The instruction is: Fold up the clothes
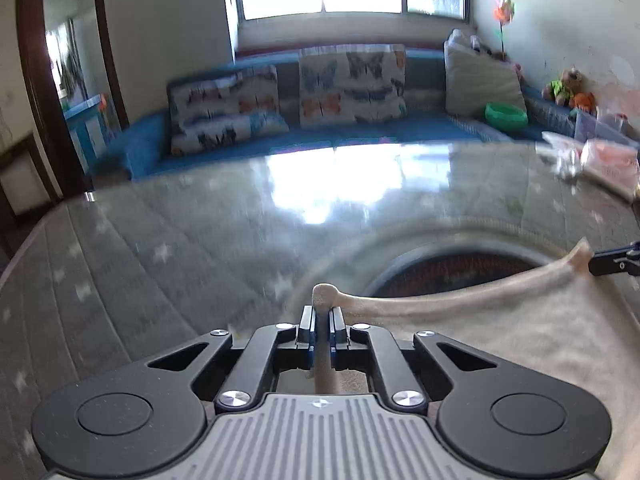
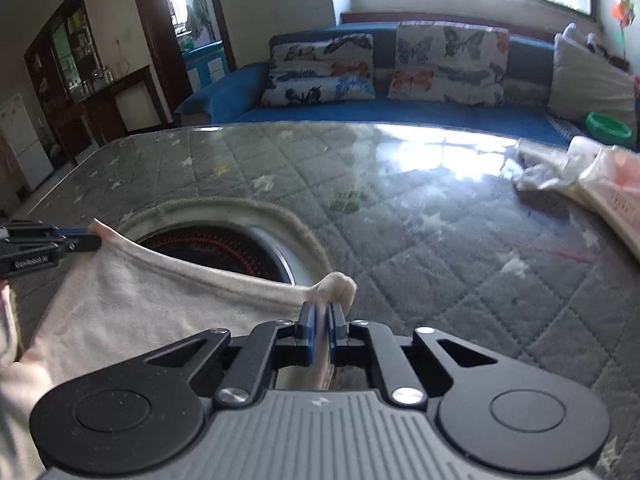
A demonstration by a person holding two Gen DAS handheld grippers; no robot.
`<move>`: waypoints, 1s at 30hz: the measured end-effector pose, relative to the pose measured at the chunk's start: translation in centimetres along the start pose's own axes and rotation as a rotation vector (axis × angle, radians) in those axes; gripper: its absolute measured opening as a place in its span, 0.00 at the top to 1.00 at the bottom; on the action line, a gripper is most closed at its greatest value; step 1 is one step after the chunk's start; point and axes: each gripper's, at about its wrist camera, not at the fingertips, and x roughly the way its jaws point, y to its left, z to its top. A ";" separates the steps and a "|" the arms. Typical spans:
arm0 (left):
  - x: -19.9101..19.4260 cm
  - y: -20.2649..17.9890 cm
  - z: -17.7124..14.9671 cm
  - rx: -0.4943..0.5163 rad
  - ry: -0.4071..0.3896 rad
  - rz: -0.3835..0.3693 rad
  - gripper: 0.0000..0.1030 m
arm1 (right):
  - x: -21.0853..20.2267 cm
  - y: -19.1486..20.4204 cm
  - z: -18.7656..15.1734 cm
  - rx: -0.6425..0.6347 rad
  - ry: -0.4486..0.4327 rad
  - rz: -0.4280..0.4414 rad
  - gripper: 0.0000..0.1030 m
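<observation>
Cloth status: cream garment (image 2: 132, 304) is pinched at two points along one edge and stretched between both grippers above the quilted, glass-topped table (image 2: 460, 240). Left gripper (image 1: 321, 314) is clamped on one bunched corner — a knob of fabric pokes out past the fingertips. Right gripper (image 2: 321, 318) is likewise clenched on the other corner, with a lump of cloth bulging just ahead of its pads. Each gripper shows at the edge of the other's view, so the held edge spans them, sagging slightly in the middle.

The rest of the garment hangs back toward the person, below both cameras; I can't tell how much is resting on the table. The round recessed burner (image 2: 216, 248) sits just beyond the taut edge.

Risks, as I judge them:
- Grips are on small bunches near the tips, so a sharp tug or uneven pull could slip a corner out and ruin the fold alignment.
- If the two hands travel at different rates, the edge goes down skewed — crooked fold.
- Left view is motion-blurred, which suggests fast movement; cloth could billow and crease under itself.
- Laying the edge too far forward drapes it into the burner recess.
- Plastic bags (image 2: 580, 176) at far right are well apart, low concern.
</observation>
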 end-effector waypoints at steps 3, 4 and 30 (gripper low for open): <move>0.1 0.0 0.5 0.009 -0.039 0.013 0.93 | -0.4 0.2 0.3 -0.007 -0.050 -0.033 0.96; 0.7 -0.1 0.4 0.020 -0.028 0.021 0.93 | -0.1 0.3 0.4 -0.014 -0.042 -0.051 0.96; -9.7 -4.3 -5.9 -0.001 -0.012 -0.160 0.34 | -13.2 6.1 -11.7 -0.144 0.025 0.144 0.76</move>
